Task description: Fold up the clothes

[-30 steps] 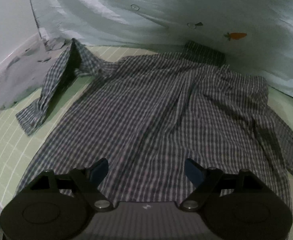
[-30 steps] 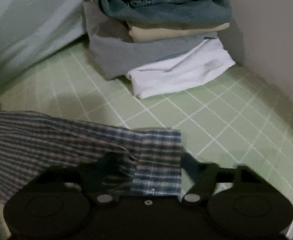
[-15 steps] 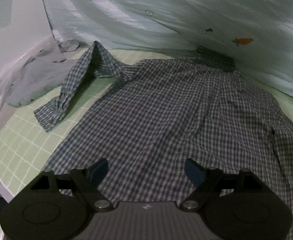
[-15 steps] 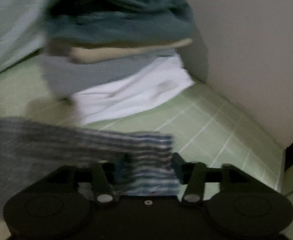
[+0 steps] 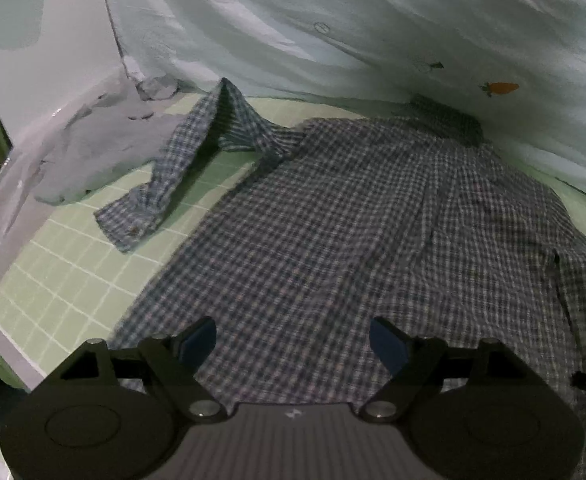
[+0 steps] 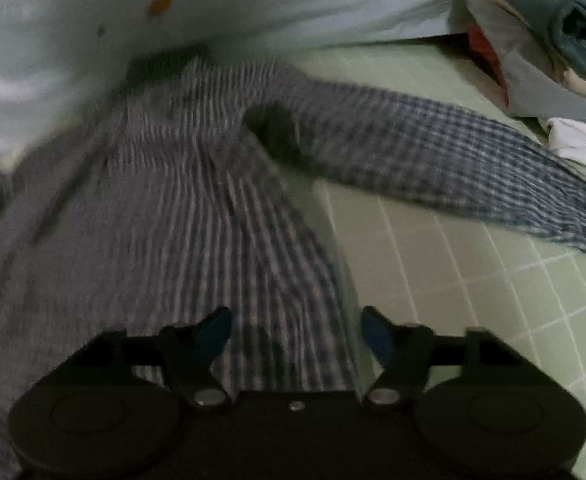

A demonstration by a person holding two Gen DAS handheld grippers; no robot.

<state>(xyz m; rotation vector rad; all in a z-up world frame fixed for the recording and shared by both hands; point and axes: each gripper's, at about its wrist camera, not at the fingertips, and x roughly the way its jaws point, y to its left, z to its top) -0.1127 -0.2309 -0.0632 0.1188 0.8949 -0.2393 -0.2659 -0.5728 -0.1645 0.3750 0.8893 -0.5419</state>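
Shirt [image 5: 333,232] lies flat; left gripper [image 5: 293,344] and right gripper [image 6: 297,328] gape empty; sleeve [image 5: 161,196] at ten o'clock may bunch.

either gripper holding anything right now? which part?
Nothing held. The left gripper and right gripper both have their jaws open above the plaid shirt, which lies spread on the green mat; no fabric is pinched.
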